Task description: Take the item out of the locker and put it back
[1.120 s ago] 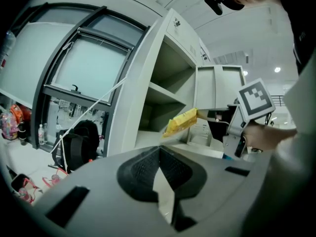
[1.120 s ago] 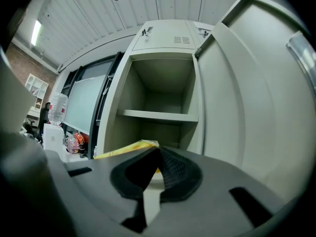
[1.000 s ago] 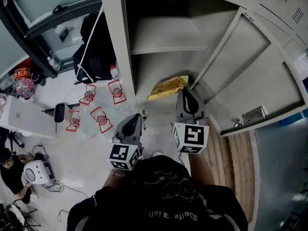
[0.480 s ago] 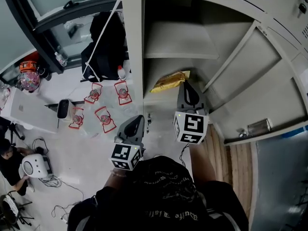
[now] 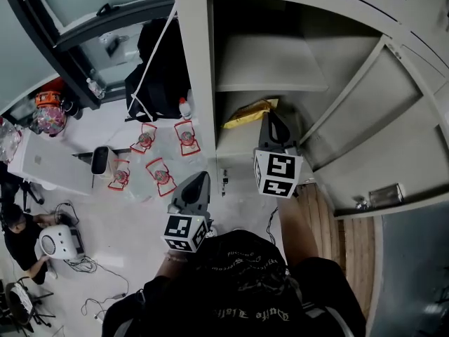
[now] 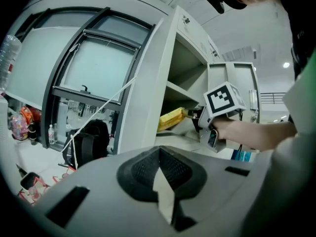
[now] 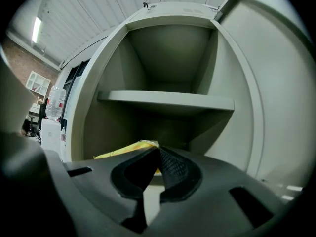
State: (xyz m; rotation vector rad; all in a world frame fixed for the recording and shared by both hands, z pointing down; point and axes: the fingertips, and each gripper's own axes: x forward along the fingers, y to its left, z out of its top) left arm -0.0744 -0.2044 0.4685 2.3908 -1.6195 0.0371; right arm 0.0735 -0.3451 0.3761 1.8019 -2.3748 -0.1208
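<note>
The grey locker [image 5: 198,83] stands open, its door [image 5: 393,139] swung out to the right. My right gripper [image 5: 273,116] is at the opening, below the inner shelf [image 5: 270,69], and is shut on one corner of a yellow packet [image 5: 247,112]. In the right gripper view the yellow packet [image 7: 123,151] sticks out leftward from the closed tips of the right gripper [image 7: 159,149], in front of the shelf [image 7: 165,100]. My left gripper [image 5: 198,177] is lower and left of the locker, shut and empty. The left gripper view shows the packet [image 6: 170,119] at the locker mouth.
A black backpack [image 5: 158,76] leans left of the locker, with a bottle [image 5: 184,107] beside it. Several red-framed items [image 5: 158,170] lie on the floor. A white table [image 5: 49,163], a white round device [image 5: 56,244] and a crouching person [image 5: 17,230] are at far left.
The right gripper has carried the yellow packet closer to the locker opening, under the shelf. The left gripper has shifted slightly along with it.
</note>
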